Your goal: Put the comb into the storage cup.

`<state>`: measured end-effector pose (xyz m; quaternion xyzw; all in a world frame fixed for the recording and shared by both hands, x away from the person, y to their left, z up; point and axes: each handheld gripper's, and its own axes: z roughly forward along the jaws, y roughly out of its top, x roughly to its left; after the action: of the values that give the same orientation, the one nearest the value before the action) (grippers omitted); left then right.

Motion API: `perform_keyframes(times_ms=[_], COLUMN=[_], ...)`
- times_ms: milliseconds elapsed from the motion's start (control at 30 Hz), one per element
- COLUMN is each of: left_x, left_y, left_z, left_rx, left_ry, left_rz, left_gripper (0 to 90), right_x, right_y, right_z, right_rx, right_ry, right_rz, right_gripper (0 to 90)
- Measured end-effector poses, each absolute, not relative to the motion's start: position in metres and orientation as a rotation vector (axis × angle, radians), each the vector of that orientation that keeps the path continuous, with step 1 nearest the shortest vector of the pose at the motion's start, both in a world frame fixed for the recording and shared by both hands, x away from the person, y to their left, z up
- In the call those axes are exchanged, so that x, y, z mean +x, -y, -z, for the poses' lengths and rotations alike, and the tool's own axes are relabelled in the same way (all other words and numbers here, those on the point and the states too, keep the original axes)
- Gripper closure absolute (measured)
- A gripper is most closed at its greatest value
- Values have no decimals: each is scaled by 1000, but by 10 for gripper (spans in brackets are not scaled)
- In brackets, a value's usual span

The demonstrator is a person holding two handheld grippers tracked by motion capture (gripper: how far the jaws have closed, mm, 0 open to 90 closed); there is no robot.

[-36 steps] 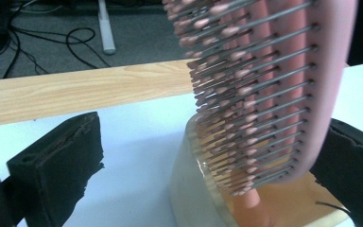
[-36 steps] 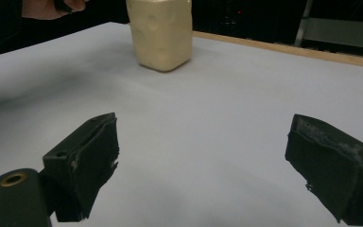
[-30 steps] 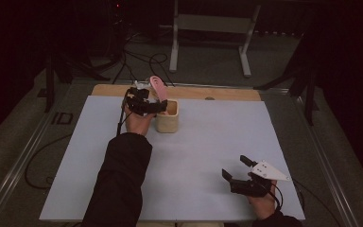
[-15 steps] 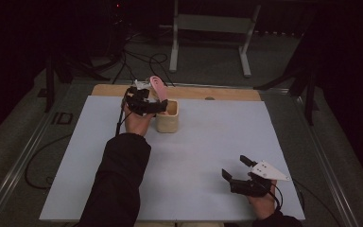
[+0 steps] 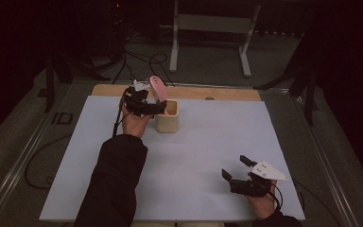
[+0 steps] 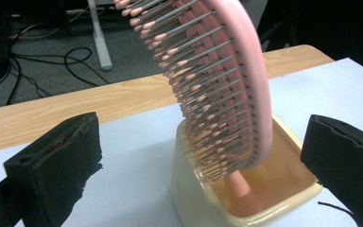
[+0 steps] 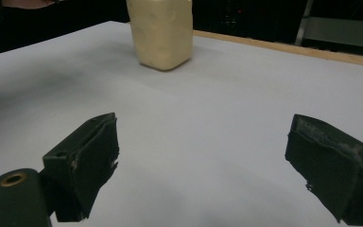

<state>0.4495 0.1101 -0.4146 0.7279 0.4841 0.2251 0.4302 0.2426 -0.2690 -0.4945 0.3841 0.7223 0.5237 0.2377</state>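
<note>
Little change is recorded against the earlier frames: both grippers, the brush and the holder are found in the same places as a second ago.

Left gripper (image 5: 157, 108): held at the far edge of the worktop (image 5: 208, 142), left of centre, just beside the holder. Its jaws are spread, one to each side of the brush in the left gripper view, with clear gaps between jaws and brush; nothing is pinched.

Pink hairbrush (image 6: 217, 80): stood handle-down inside the holder, head leaning up and out over the rim, pink-tipped bristles turned toward the left gripper's camera. In the high view the head (image 5: 158, 86) is seen projecting above the holder toward the far edge.

Cream holder (image 5: 166, 116): a squarish open-topped cup, set upright on the white sheet near the far edge, close to the bare wooden strip (image 5: 227, 92). Its open rim is seen in the left gripper view (image 6: 203, 198), its outer wall in the right gripper view (image 7: 160, 33).

Right gripper (image 5: 234, 169): held near the near right corner of the worktop, well apart from the holder, grey three-cornered plate on top. Its jaws are spread wide over bare white sheet, nothing between them.

Beyond the worktop: cables and a metal stand (image 5: 208, 28) on the floor.
</note>
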Motion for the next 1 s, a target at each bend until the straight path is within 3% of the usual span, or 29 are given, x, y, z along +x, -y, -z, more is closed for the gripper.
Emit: perform_keyframes(times_ms=[1000], left_x=[418], left_y=[-139], left_z=[425], left_rx=[1830], left_ry=[-1083], left_rz=[-487], left_gripper=[1], right_x=[242], right_y=[268], right_z=[494], right_rx=[1054], right_ry=[-1976], right_rz=[-1432], right_gripper=[101])
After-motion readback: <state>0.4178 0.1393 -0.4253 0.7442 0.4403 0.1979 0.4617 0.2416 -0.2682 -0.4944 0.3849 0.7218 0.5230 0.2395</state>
